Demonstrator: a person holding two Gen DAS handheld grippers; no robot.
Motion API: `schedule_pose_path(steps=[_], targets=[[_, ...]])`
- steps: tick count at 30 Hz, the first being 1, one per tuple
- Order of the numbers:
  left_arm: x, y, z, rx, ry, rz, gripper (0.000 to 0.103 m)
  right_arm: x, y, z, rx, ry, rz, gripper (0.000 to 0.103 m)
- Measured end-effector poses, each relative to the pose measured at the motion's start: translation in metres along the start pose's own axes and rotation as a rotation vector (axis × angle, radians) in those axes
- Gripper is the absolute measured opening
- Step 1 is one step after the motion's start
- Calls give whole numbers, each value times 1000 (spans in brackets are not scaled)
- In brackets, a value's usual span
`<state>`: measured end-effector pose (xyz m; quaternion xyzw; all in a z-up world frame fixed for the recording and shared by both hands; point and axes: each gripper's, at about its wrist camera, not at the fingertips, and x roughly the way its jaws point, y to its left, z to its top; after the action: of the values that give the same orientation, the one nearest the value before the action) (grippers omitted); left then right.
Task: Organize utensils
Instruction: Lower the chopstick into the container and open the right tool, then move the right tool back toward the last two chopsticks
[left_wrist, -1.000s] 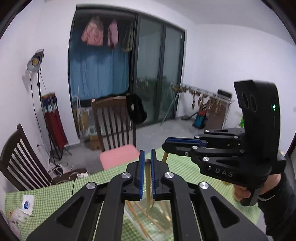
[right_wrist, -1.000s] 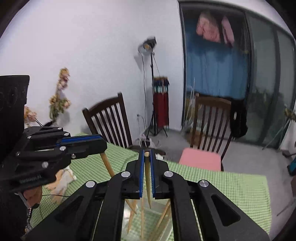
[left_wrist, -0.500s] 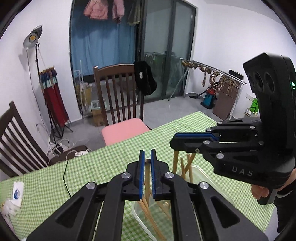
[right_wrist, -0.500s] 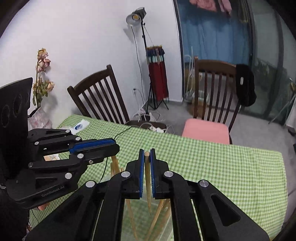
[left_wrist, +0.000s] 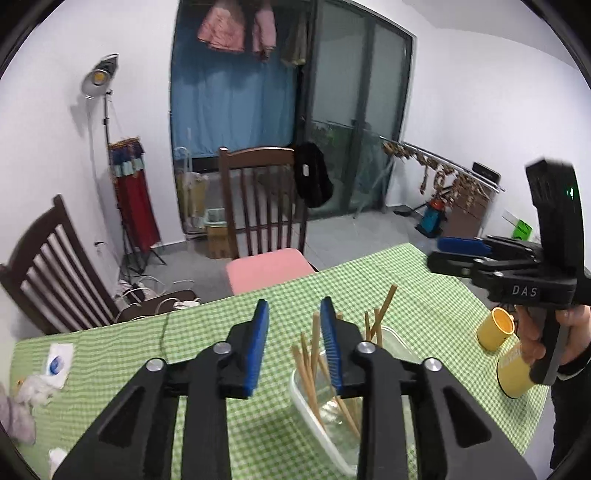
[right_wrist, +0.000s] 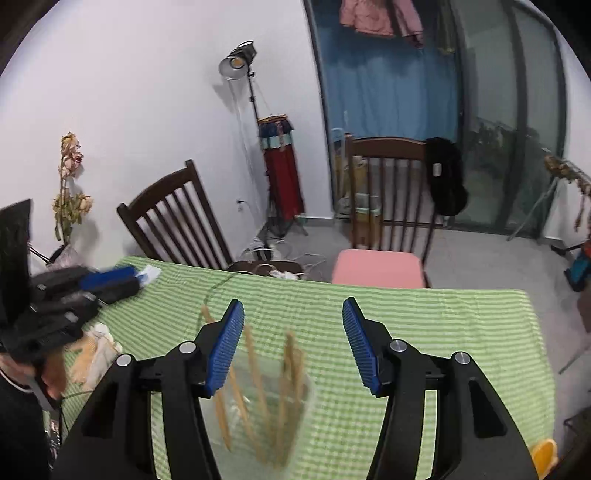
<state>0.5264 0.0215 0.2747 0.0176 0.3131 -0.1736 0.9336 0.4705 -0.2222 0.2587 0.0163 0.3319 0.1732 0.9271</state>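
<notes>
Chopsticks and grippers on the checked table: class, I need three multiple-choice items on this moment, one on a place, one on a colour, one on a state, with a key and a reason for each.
1. Where are the chopsticks?
A. Standing in the clear container
B. Flat on the pink chair seat
C. In a yellow cup

2. What colour are the left gripper pads?
A. Red
B. Blue
C. White

3. What is between the right gripper fingers?
A. A clamped chopstick
B. A yellow cup
C. Nothing gripped; jaws apart

Key:
1 A: the sticks lean up out of the clear container on the tablecloth.
2 B: both pads are blue, ridged strips.
3 C: the jaws are opening, and the sticks stand below them, untouched by the pads.
</notes>
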Motion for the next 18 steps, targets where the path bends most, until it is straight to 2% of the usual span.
schedule_pose_path(steps=[4,6,9,12,14,16,18], targets=[[-47,-5,-10,-23,-20,40,52,-39,-5,-20,-30,-9,-66,54],[-66,-8,-16,-25,-23,52,54,-56,-7,-29,-39,-14,-90,54],[-96,-16,-31,-17,-36,63,64,-81,-7,-45,-49,-24,-108,58],[-123,-27,-55,-27,-45,57,69,-102,-5,-66,-63,-28,-134,62],[-134,-34,-71,-28,-46,61,71,-114,1,-81,-79,-38,-150,67],[-147,-45,-90,-23,-58,73,77,-126,7,-99,-90,-55,-155,77],[-159,-55,-110,-18,-74,89,77,-135,13,-116,-99,-71,-166,81]])
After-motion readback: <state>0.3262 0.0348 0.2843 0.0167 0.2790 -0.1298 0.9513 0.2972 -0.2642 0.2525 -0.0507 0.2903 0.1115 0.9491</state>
